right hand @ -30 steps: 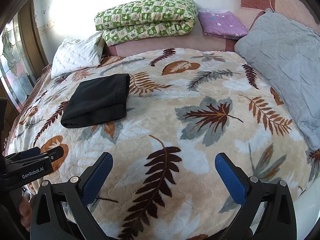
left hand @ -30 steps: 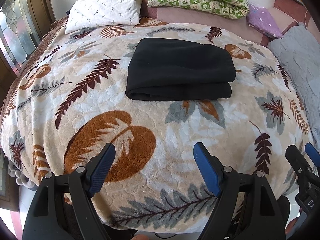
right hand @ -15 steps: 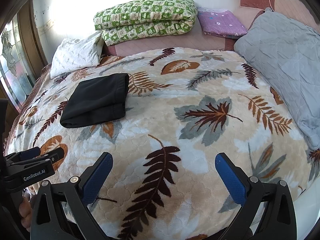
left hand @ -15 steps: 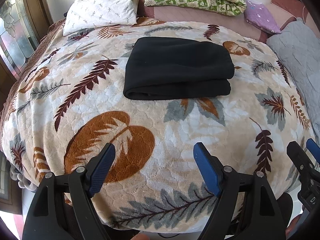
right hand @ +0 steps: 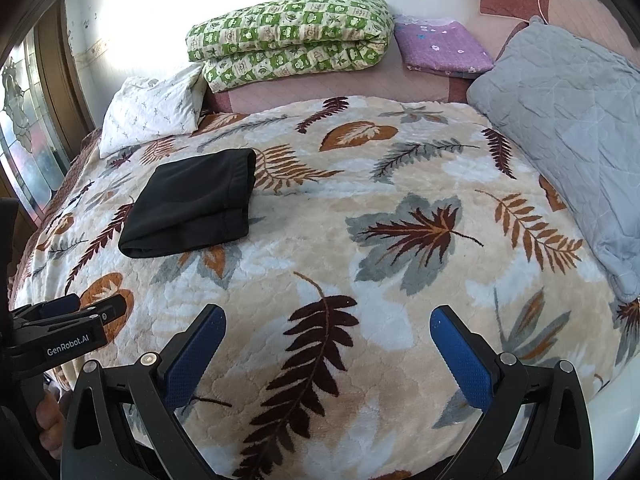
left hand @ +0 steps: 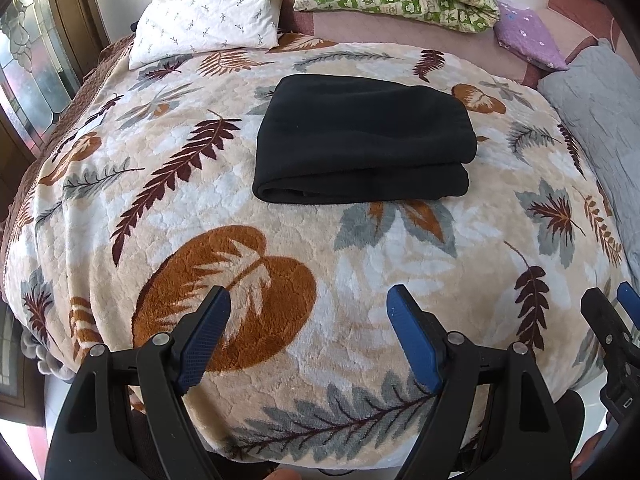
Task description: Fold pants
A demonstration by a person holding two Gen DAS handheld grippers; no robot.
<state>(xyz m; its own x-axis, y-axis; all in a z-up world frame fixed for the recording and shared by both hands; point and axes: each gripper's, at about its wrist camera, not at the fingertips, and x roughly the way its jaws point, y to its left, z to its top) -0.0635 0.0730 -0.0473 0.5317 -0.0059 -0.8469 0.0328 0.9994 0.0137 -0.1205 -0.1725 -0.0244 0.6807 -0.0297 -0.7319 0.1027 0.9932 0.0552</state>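
Observation:
Black pants lie folded into a thick rectangle on the leaf-patterned blanket, rounded fold edge toward me. In the right wrist view the pants sit at the left. My left gripper hovers open over the blanket's near edge, well short of the pants, nothing between its blue pads. My right gripper is open too, over bare blanket to the right of the pants. The left gripper shows at that view's left edge, and the right gripper's fingers at the left view's right edge.
A white pillow, a folded green checked quilt and a purple folded cloth lie at the bed's far end. A grey quilted cover lies along the right side. A window with wooden frame is on the left.
The left wrist view has drifted a little, so the pants sit slightly higher in it. Both grippers stay open and the pants lie as before.

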